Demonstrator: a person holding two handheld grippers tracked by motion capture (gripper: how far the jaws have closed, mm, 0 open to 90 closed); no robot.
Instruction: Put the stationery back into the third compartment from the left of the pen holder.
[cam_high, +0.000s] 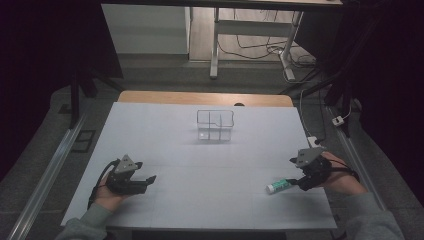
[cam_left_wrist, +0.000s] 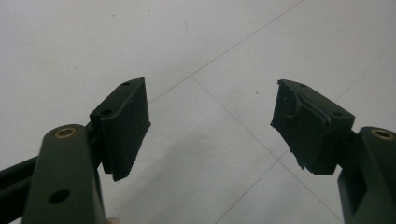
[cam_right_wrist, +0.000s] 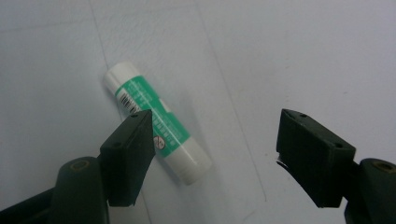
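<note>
A white and green glue stick (cam_high: 278, 186) lies on the white table (cam_high: 210, 200) at the front right. In the right gripper view the glue stick (cam_right_wrist: 140, 98) lies flat beneath the left jaw, partly hidden by it. My right gripper (cam_high: 295, 181) hovers just right of the stick, and in its own view the right gripper (cam_right_wrist: 215, 144) is open with nothing between the pads. My left gripper (cam_high: 147, 181) rests near the front left; in its own view the left gripper (cam_left_wrist: 210, 126) is open over bare table.
A clear plastic organiser box (cam_high: 215, 125) with compartments stands at the middle back of the table. A cable and a white plug (cam_high: 339, 120) lie off the table's right edge. Desk legs (cam_high: 215, 50) stand beyond the far edge.
</note>
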